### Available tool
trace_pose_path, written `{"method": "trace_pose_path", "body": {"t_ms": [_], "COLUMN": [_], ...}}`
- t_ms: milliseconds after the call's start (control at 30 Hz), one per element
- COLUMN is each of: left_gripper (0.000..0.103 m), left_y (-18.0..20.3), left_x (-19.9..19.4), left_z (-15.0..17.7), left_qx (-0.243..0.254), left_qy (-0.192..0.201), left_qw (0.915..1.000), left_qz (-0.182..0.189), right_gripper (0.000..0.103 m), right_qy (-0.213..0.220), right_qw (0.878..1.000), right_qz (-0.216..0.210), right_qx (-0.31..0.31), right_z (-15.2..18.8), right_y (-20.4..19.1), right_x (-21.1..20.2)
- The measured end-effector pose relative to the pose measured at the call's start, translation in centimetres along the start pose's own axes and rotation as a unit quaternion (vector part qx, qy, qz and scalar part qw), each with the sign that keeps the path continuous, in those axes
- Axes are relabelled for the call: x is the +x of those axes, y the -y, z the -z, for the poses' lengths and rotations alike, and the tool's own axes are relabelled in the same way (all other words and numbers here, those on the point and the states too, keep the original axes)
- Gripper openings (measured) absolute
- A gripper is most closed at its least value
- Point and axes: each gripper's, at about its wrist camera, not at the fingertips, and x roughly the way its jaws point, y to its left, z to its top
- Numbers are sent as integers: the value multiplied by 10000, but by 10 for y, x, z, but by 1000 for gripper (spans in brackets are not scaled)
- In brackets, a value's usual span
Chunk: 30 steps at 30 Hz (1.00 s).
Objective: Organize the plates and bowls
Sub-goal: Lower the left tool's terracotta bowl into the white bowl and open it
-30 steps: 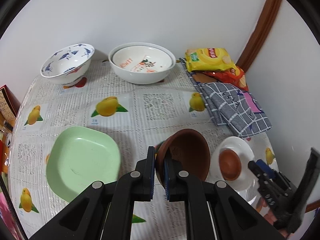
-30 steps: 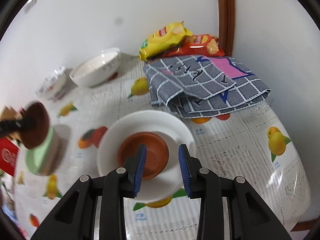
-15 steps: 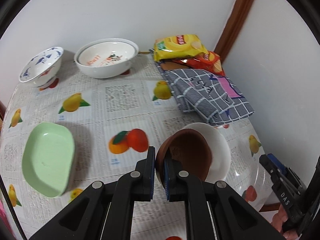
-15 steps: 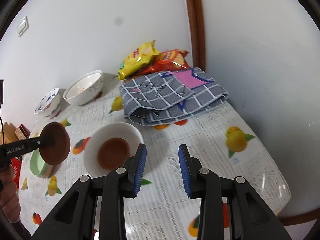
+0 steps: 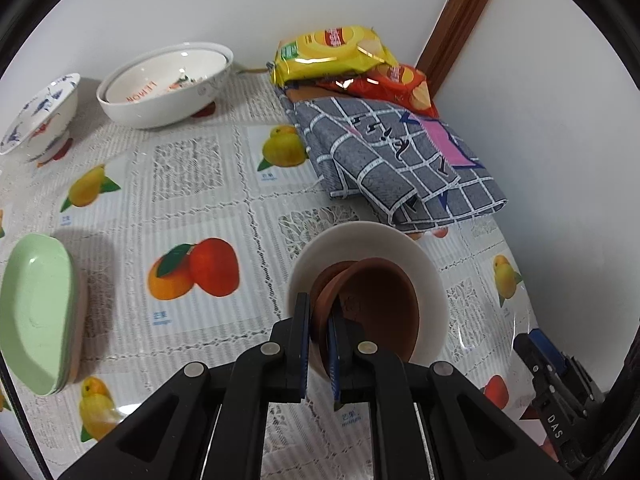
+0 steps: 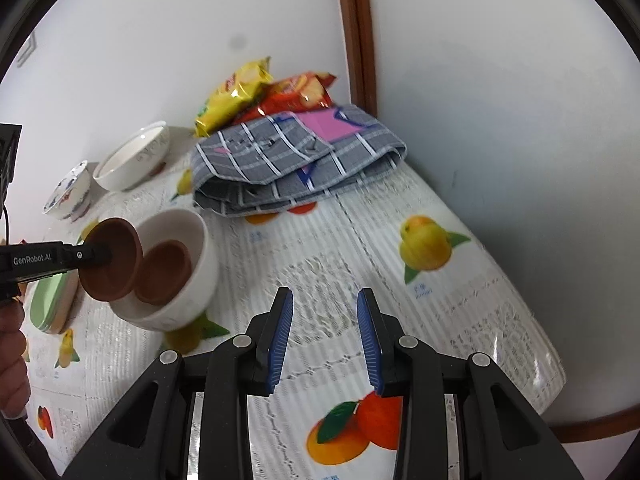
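Your left gripper (image 5: 319,340) pinches the rim of a tilted brown bowl (image 5: 376,304) over the white bowl (image 5: 430,276) near the bench's right edge, where a second brown bowl (image 6: 164,272) sits; your right gripper (image 6: 325,338) gapes wide, holding nothing.

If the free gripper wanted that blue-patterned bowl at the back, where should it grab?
Probably by the rim: the blue-patterned bowl stands upright on a narrow foot with flaring walls, so one of the fingers goes inside and one outside, coming from above on the side away from the wall.

"GenRobot.AI" runs along the left gripper (image 6: 96,255); "DAS" marks the right gripper (image 5: 554,408); "LEMON" reads upside down inside the big bowl (image 5: 141,92).
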Motion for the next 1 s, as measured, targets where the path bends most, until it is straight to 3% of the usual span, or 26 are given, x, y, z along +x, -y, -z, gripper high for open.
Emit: {"method": "trace_pose_path", "body": {"t_ms": [433, 700, 1000], "left_gripper": [10, 11, 13], "left_y": [-2, -7, -2], "left_x": [34, 37, 35], "left_z": [-9, -11, -7], "left_qx": [-232, -400, -192], "left_qy": [-282, -263, -417], "left_qw": [9992, 9982, 9983], "left_qz": [186, 373, 349], "right_gripper": [33, 33, 33], "right_qy": [61, -20, -85], "right_qw": [9999, 9999, 9998], "right_qz": [61, -24, -103], "right_qx": [-146, -139, -131], "right_z": [7, 10, 11], "right_y": [1, -1, -6], "right_x": [9, 13, 11]}}
